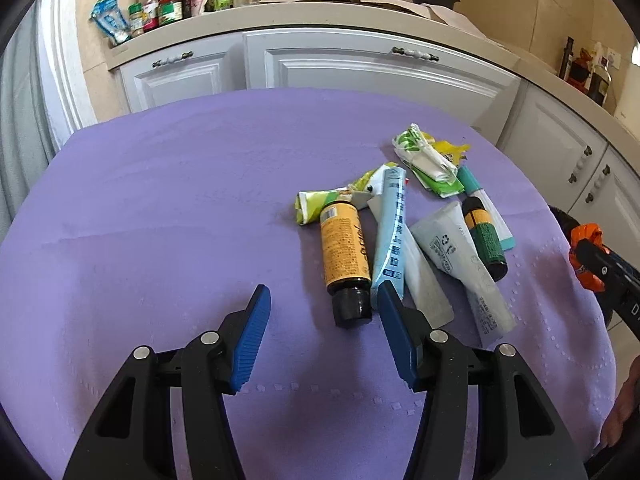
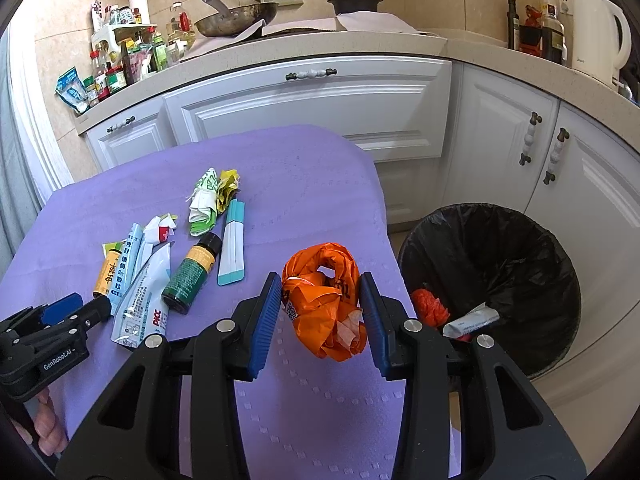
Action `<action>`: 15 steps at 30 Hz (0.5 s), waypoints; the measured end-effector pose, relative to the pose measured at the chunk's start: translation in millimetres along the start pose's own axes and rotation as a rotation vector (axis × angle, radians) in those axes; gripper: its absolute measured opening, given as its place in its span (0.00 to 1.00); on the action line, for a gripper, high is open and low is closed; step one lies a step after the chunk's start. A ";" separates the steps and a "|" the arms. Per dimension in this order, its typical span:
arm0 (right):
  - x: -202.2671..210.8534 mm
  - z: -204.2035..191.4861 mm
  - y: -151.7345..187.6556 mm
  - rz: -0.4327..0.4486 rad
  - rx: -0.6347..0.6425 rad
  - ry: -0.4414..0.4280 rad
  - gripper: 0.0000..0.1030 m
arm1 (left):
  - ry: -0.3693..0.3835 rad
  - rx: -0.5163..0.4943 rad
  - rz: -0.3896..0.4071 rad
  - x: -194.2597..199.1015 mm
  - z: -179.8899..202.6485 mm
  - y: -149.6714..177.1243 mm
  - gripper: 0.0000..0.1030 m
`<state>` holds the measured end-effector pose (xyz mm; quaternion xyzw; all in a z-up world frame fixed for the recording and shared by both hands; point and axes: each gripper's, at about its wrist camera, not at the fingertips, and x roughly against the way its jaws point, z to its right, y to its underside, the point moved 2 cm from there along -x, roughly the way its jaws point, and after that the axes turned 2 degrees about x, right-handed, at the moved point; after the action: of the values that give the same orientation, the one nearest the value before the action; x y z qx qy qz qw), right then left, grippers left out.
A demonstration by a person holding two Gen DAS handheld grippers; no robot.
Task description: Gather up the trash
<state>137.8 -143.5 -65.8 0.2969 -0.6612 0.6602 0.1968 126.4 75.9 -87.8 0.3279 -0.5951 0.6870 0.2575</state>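
My right gripper (image 2: pixel 320 280) is shut on a crumpled orange plastic bag (image 2: pixel 326 300), held over the purple table's right edge, left of the black-lined trash bin (image 2: pixel 520 248). My left gripper (image 1: pixel 320 296) is open and empty, low over the table, just in front of an orange-labelled brown bottle (image 1: pixel 344 256) and a light blue tube (image 1: pixel 390 236). Beside them lie a white tube (image 1: pixel 460 256), a green-labelled bottle (image 1: pixel 484 236), a teal-and-white tube (image 2: pixel 233 248) and crumpled green wrappers (image 1: pixel 424 160).
The purple cloth (image 1: pixel 160 220) covers the table. The bin holds red plastic (image 2: pixel 430 306) and a small packet (image 2: pixel 472 320). White kitchen cabinets (image 2: pixel 320 108) stand behind, with jars, a pan and a kettle (image 2: pixel 596 36) on the counter.
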 end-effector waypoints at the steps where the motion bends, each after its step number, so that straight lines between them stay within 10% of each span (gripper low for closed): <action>1: -0.1 -0.4 -0.1 0.000 0.001 0.000 0.38 | 0.000 0.004 0.005 1.8 -1.0 0.0 0.53; 15: 1.0 -6.8 -1.5 0.002 0.012 -0.001 0.38 | -0.011 0.001 0.022 1.0 -4.6 -2.9 0.53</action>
<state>137.1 -136.8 -63.6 0.2976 -0.6578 0.6642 0.1940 127.3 80.9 -85.5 0.3252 -0.5996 0.6885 0.2465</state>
